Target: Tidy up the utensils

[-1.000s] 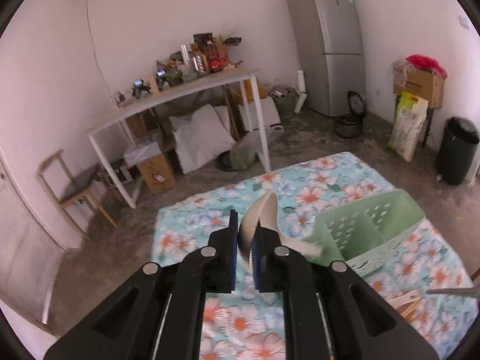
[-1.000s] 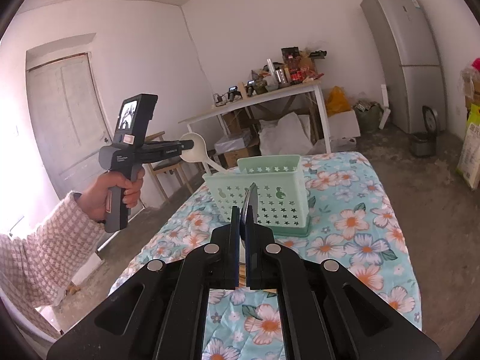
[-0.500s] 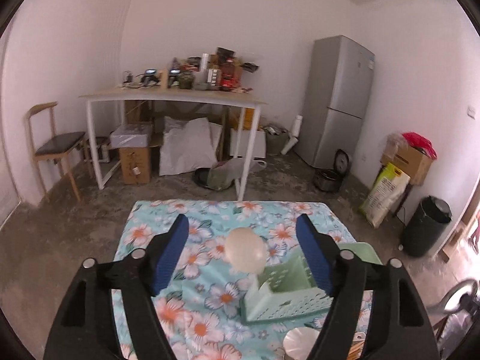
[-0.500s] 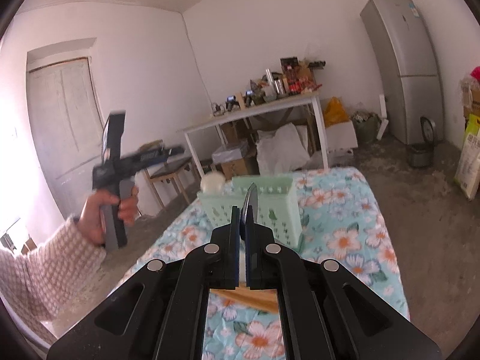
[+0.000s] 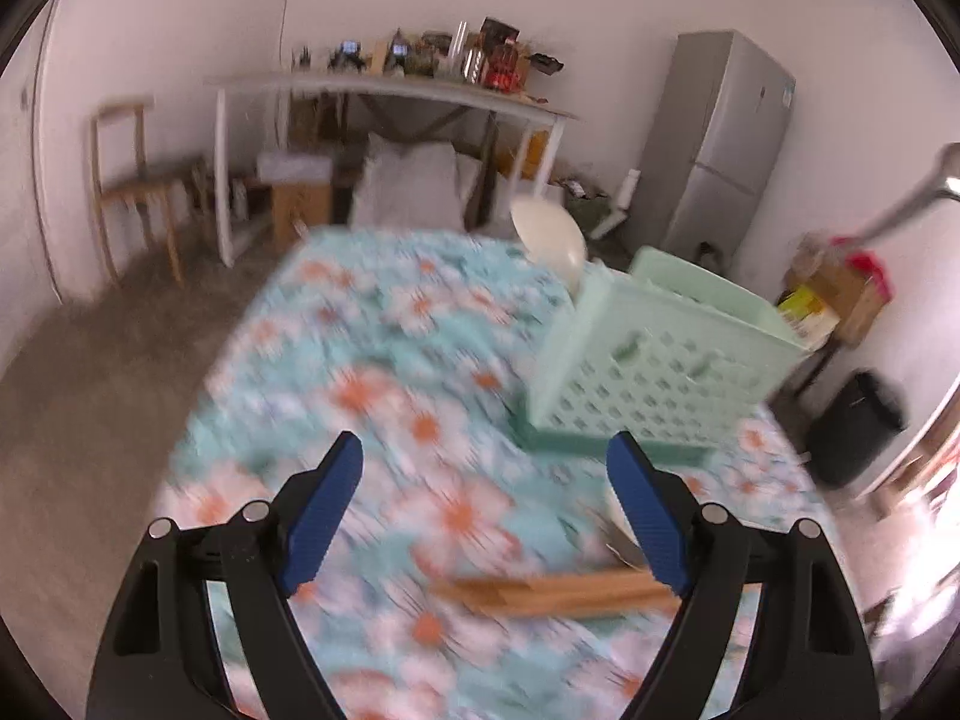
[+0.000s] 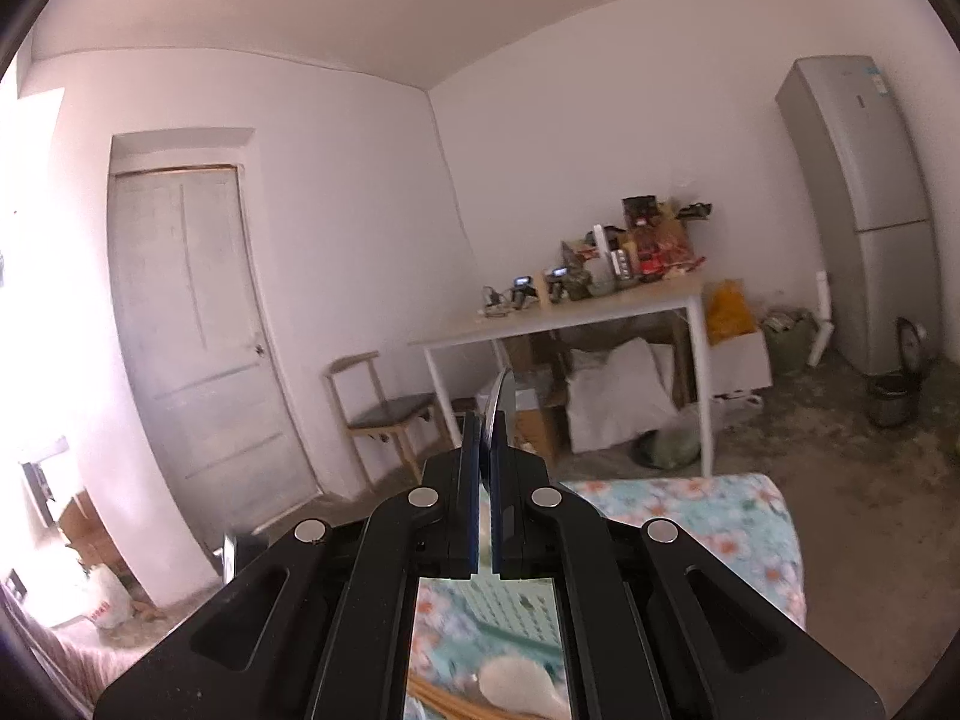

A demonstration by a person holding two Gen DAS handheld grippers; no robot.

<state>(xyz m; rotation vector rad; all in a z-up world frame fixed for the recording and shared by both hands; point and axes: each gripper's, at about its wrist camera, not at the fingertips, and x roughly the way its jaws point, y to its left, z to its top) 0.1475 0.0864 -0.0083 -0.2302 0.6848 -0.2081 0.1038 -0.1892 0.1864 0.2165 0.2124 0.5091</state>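
My left gripper (image 5: 489, 480) hangs over the floral tablecloth (image 5: 372, 360), its jaws opening wide with nothing between them. Ahead and to the right stands the mint green basket (image 5: 660, 360), with a white spoon (image 5: 549, 237) upright in its far corner. Wooden chopsticks (image 5: 552, 594) lie on the cloth just below the right finger. My right gripper (image 6: 485, 438) is shut on a thin metal utensil (image 6: 503, 396), seen edge-on and raised above the table. Under it I glimpse the basket (image 6: 516, 600) and another white spoon (image 6: 516, 684). A grey metal handle (image 5: 900, 210) crosses the upper right of the left wrist view.
A white side table (image 5: 390, 90) piled with clutter stands against the back wall, with a wooden chair (image 5: 132, 180) to its left. A grey fridge (image 5: 720, 150) and a black bin (image 5: 858, 426) are at the right. There is a closed door (image 6: 192, 330).
The left gripper let go of the white spoon, which now stands in the basket, then opened wide and dropped toward the cloth. The right gripper rose with its metal utensil.
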